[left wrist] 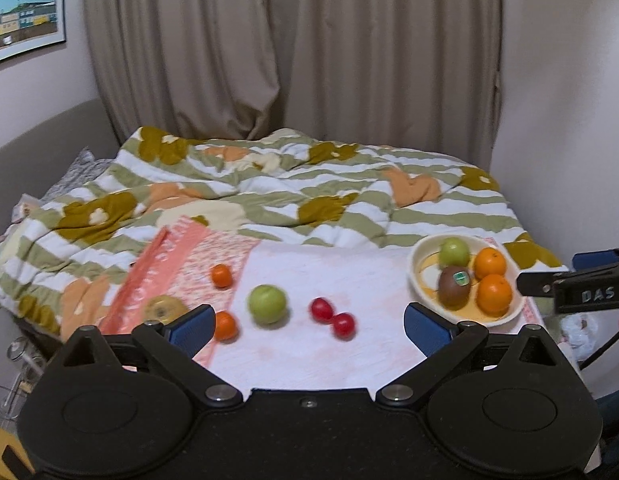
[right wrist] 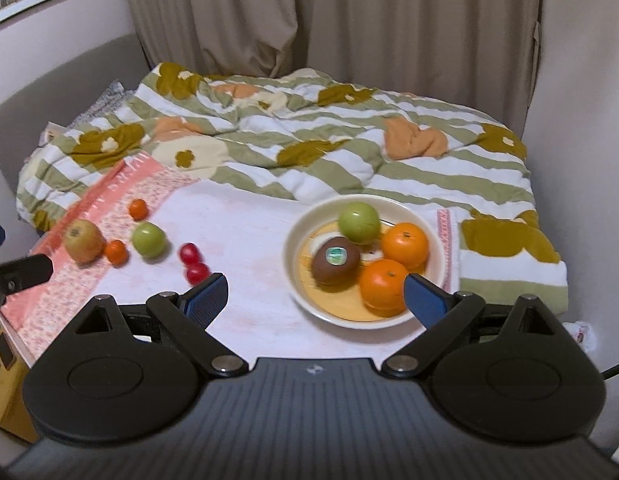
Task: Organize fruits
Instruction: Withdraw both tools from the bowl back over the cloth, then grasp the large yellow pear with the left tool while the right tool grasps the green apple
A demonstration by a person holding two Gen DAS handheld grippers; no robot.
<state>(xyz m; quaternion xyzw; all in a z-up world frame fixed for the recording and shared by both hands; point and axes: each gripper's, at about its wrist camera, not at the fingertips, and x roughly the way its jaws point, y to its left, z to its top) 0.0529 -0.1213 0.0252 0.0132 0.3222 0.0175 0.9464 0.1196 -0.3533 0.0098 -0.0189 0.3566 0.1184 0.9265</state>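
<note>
Now we hold both grippers, left gripper and right gripper, with jaws wide and empty; loose green apple lies just ahead between our left jaws, bowl ahead of the right; a hasty pinch could roll the tomatoes off

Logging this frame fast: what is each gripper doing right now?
Left gripper: open, holding nothing.
Right gripper: open, holding nothing.
</note>
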